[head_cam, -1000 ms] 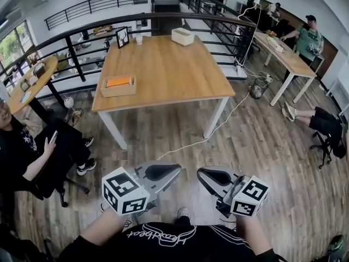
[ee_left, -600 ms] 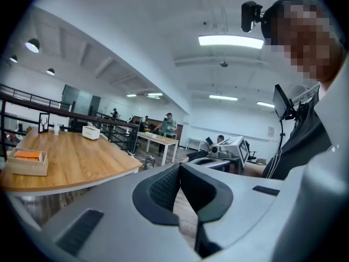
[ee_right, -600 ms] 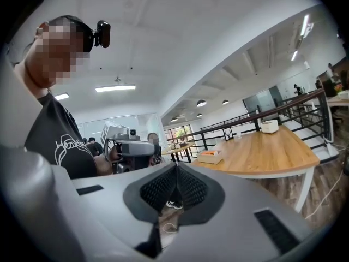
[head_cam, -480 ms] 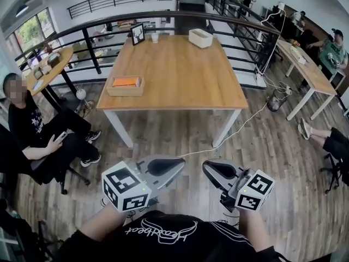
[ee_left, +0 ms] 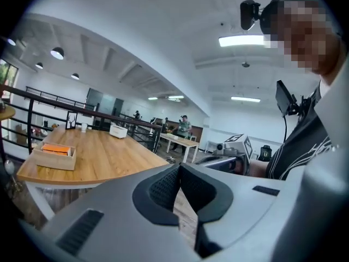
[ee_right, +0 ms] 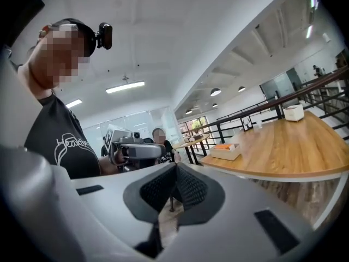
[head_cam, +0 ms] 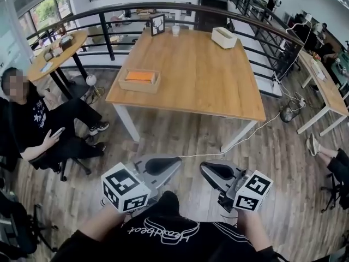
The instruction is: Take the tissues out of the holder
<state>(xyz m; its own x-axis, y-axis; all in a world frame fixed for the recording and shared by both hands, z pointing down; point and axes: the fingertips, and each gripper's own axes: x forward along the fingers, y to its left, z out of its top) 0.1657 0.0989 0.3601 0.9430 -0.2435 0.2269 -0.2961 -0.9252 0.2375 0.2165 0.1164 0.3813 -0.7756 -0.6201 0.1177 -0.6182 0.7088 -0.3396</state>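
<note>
A low wooden holder (head_cam: 140, 79) with an orange pack in it sits near the left edge of the wooden table (head_cam: 196, 81). A white box (head_cam: 224, 37) stands at the table's far end. Both grippers hang over the floor, well short of the table and close to my body. My left gripper (head_cam: 175, 160) and right gripper (head_cam: 203, 167) are both shut and empty, tips facing each other. The left gripper view shows the left gripper (ee_left: 179, 167), the holder (ee_left: 54, 154) and the white box (ee_left: 118, 130). The right gripper view shows the right gripper (ee_right: 175, 165) and the holder (ee_right: 225, 150).
A person sits on a chair (head_cam: 38, 130) left of the table, beside a round table (head_cam: 60, 45). A picture frame (head_cam: 157, 24) and cup (head_cam: 175, 30) stand at the table's far edge, before a railing (head_cam: 109, 12). A white cable (head_cam: 240, 141) runs across the floor.
The table has come closer and swung rightward in the head view, and the seated person shows more fully at left. Both grippers stay shut, held low in front of me.
</note>
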